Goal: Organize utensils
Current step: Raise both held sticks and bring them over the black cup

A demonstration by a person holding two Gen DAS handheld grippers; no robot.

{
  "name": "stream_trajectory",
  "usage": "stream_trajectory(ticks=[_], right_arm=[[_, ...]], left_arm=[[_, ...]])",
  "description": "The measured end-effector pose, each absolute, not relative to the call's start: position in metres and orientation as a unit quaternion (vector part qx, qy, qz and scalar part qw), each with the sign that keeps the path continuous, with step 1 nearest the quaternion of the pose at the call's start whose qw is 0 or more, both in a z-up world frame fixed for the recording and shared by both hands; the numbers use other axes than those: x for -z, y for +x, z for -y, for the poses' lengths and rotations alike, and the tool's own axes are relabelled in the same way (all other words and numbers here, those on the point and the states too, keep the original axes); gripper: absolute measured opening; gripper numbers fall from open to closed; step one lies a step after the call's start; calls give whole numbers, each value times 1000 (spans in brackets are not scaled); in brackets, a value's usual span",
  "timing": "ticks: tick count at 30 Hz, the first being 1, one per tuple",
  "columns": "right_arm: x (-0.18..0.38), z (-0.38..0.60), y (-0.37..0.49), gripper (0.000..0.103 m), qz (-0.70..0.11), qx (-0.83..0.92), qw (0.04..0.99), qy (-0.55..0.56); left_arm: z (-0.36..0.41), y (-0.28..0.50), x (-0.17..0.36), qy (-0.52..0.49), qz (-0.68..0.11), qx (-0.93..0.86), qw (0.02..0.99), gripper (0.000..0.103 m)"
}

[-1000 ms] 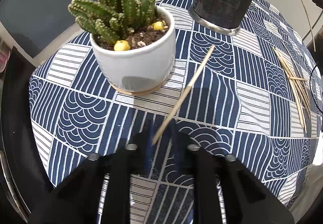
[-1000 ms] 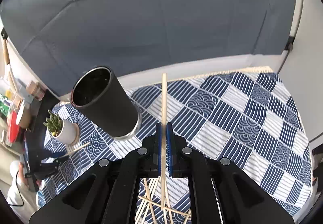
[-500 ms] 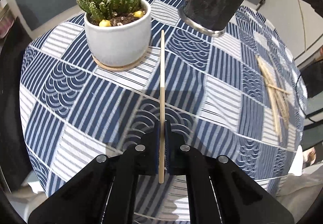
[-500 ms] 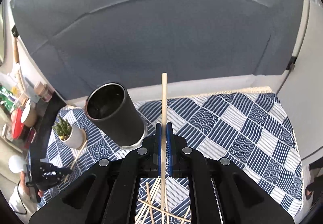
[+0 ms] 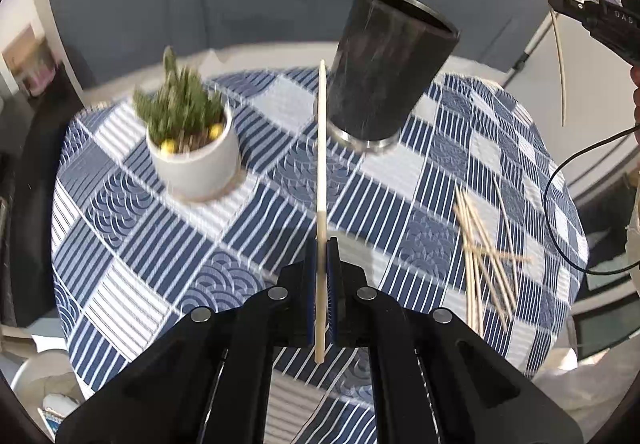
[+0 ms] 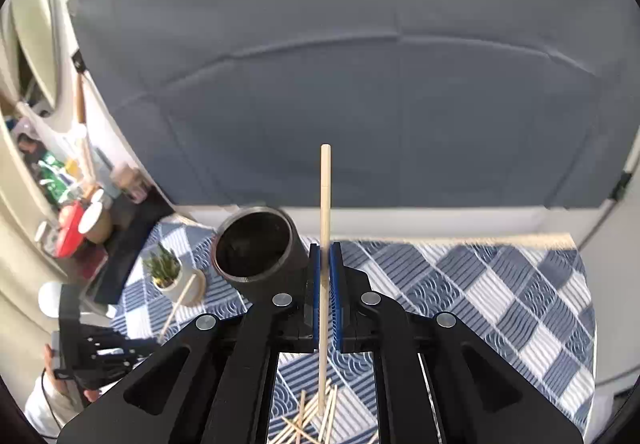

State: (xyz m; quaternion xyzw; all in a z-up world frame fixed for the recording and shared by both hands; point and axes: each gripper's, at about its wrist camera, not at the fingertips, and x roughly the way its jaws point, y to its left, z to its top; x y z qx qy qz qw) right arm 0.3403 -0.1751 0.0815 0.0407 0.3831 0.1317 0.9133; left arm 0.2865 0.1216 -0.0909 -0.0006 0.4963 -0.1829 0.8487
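My left gripper (image 5: 322,248) is shut on a wooden chopstick (image 5: 321,147) whose far end points toward the black cylindrical holder (image 5: 388,71). It hangs above the blue patterned tablecloth (image 5: 240,228). My right gripper (image 6: 325,248) is shut on another chopstick (image 6: 325,195), held upright above the table. The holder (image 6: 256,252) sits just left of it, its open mouth showing. A pile of loose chopsticks (image 5: 484,244) lies on the cloth at the right, also visible below the right gripper as chopsticks (image 6: 308,424). The left gripper (image 6: 158,340) shows at the lower left in the right wrist view.
A white pot with a cactus (image 5: 192,139) stands left of the holder. A black cable (image 5: 560,195) hangs at the table's right edge. A grey backdrop (image 6: 360,83) rises behind the table. Cluttered shelves (image 6: 68,211) are at the far left.
Both grippers rose with their chopsticks. The left one closed on its chopstick, lifted it off the cloth and swung toward the holder; the cactus slid left in its view.
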Motion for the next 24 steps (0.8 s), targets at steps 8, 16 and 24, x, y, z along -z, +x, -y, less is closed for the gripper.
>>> stream_trajectory(ticks=[8,16,24], right_arm=[[-100,181,372,5,-350,-188,917,40],[-105,169,399,5,-318,-244,915,47],[-97,154,413,5,-283,-282,916,43]], left_arm=[[-95,308,43,-27,-444,152,883,5],[-76,332,4,-70,-378,152,911,5],[-49,356,-20,-101,-315,182,926,5]])
